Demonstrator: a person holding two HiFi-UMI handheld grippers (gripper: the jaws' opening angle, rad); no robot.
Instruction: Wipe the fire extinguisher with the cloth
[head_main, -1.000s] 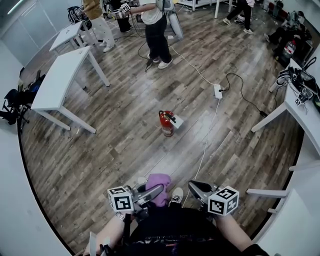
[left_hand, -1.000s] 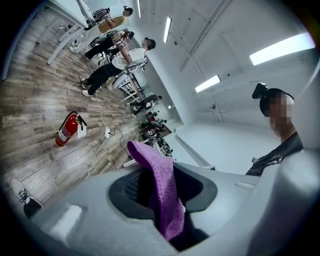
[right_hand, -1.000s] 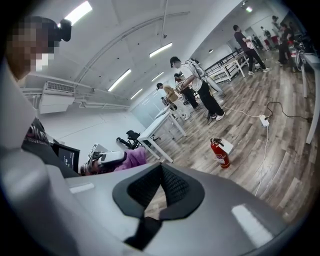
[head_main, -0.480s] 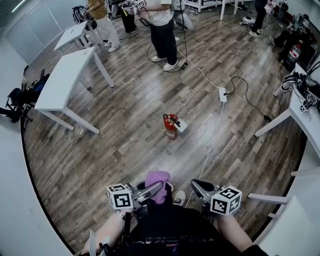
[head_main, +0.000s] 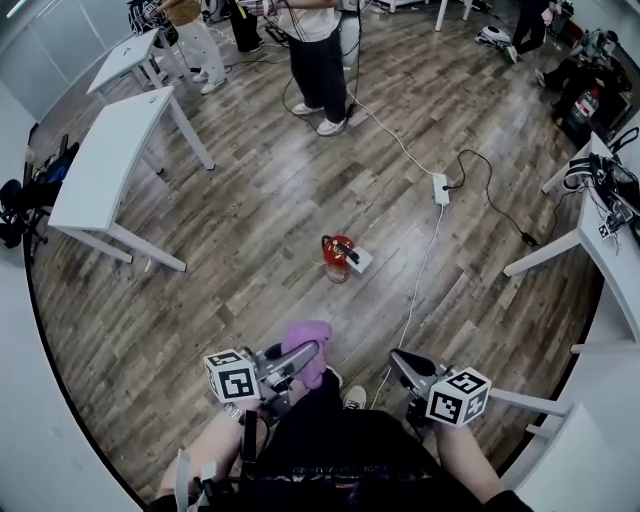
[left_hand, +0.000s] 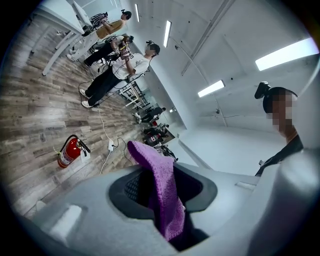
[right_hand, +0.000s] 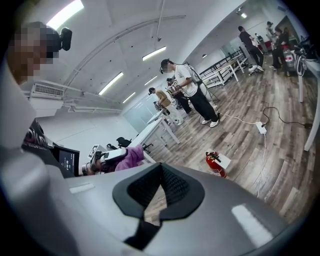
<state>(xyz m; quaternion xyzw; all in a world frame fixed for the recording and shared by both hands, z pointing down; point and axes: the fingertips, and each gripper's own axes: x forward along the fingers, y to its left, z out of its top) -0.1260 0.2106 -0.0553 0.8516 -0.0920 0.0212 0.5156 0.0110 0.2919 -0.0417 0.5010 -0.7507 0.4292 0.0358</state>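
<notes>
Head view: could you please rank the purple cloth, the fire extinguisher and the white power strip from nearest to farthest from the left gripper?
1. The purple cloth, clamped in the left gripper itself.
2. The fire extinguisher, on the floor ahead, slightly to the right.
3. The power strip, farther back on the floor, off to the right.

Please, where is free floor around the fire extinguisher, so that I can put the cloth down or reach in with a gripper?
Bare wood floor lies left of the fire extinguisher, up to the white table, and between it and your shoe. Its right side is more crowded: a white cable runs past there to the power strip.
</notes>
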